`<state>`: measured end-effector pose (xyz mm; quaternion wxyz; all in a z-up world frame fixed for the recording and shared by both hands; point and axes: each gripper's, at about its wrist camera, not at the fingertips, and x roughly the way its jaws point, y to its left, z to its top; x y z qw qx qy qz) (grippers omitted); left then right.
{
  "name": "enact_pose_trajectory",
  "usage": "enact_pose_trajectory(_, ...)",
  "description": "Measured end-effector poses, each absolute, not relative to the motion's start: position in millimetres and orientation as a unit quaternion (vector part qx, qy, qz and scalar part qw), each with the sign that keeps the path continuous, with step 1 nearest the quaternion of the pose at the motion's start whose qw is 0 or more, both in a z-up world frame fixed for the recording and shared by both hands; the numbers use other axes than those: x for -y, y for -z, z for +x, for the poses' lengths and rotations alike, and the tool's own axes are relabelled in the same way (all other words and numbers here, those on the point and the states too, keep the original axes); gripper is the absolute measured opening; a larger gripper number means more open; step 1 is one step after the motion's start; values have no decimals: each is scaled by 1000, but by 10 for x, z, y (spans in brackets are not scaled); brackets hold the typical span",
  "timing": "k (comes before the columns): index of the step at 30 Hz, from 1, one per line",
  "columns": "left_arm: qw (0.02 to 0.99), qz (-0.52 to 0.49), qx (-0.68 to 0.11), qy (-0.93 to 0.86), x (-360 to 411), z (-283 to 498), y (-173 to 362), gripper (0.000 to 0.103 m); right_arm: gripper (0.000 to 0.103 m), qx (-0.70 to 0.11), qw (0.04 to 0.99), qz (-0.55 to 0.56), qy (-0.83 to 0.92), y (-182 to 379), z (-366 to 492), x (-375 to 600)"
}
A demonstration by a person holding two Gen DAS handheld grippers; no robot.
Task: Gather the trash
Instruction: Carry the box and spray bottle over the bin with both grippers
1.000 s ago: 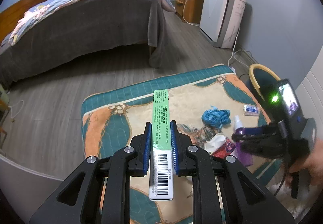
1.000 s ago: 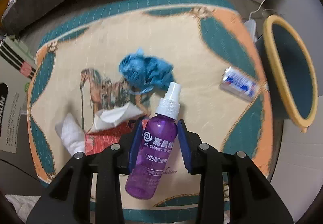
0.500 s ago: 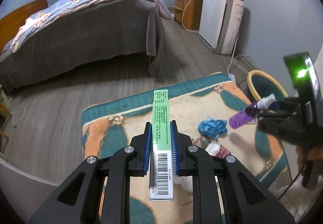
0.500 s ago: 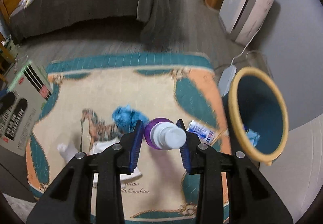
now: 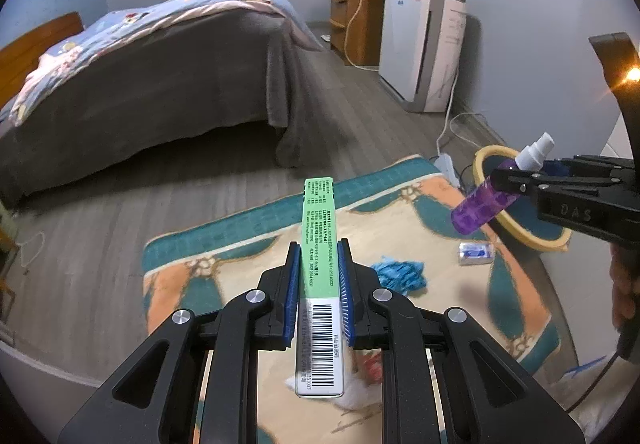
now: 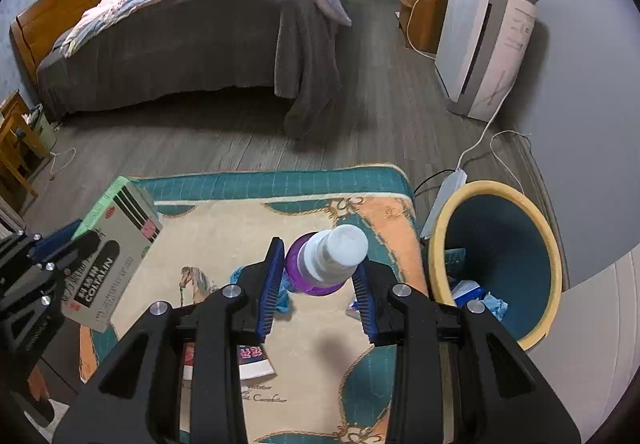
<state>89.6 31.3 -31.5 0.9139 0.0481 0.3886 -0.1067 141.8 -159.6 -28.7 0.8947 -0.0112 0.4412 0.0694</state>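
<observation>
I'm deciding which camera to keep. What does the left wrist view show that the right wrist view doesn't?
Only left: the box's barcode and green edge, and the spray bottle side-on in the right gripper. Only right: trash lying inside the bin and the box's printed face. Both: rug, bed, blue wad.

Glossy plastic bottle (image 6: 320,264); seemingly matt cardboard box (image 5: 319,272).
</observation>
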Motion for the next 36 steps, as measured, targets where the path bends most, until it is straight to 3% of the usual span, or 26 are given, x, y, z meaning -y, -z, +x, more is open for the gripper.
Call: enact_pose_trajectory(36, 895, 84, -391, 198, 1191, 1148, 441, 19, 33, -437, 898, 55, -5, 226, 1501, 3438)
